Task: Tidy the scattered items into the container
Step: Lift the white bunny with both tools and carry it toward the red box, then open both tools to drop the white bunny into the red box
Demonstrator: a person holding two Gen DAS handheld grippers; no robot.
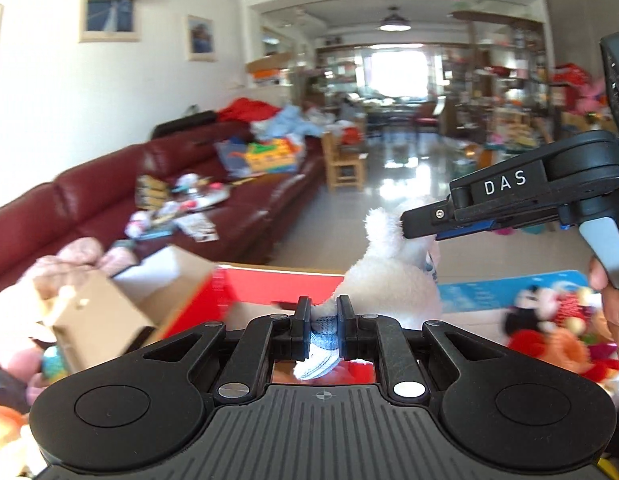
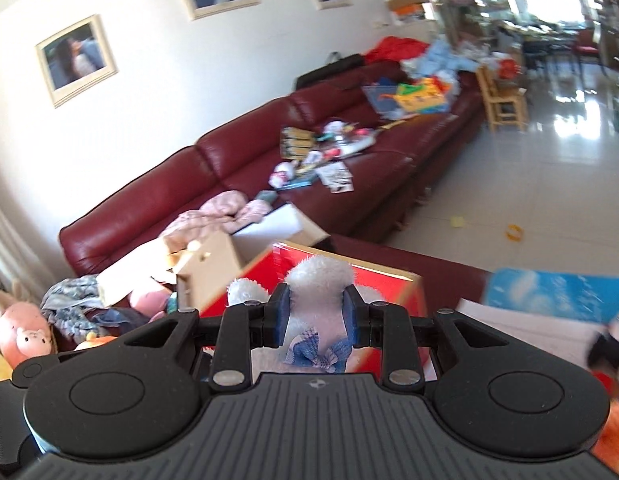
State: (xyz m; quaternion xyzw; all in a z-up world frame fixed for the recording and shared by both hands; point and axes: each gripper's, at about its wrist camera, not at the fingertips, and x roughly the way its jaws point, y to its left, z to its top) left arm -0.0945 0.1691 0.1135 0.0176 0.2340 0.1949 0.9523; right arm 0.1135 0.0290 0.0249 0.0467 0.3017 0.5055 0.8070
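A white plush toy [image 1: 393, 276] with a blue checked bow is held in the air by both grippers above a red cardboard box [image 1: 269, 284]. My left gripper [image 1: 324, 328] is shut on the toy's lower part with its checked fabric. My right gripper [image 2: 316, 314] is shut on the toy's fluffy head [image 2: 321, 280]; the bow [image 2: 315, 352] hangs below. In the left wrist view the right gripper [image 1: 413, 224] comes in from the right and grips the toy's top. The red box [image 2: 385, 292] lies open below.
A dark red leather sofa [image 2: 237, 160] strewn with toys and papers runs along the wall. An open brown carton [image 1: 109, 312] stands left of the red box. Several plush toys [image 1: 549, 320] lie at the right, a pink one [image 2: 21, 336] at the left. A blue board [image 2: 549, 292] lies at the right.
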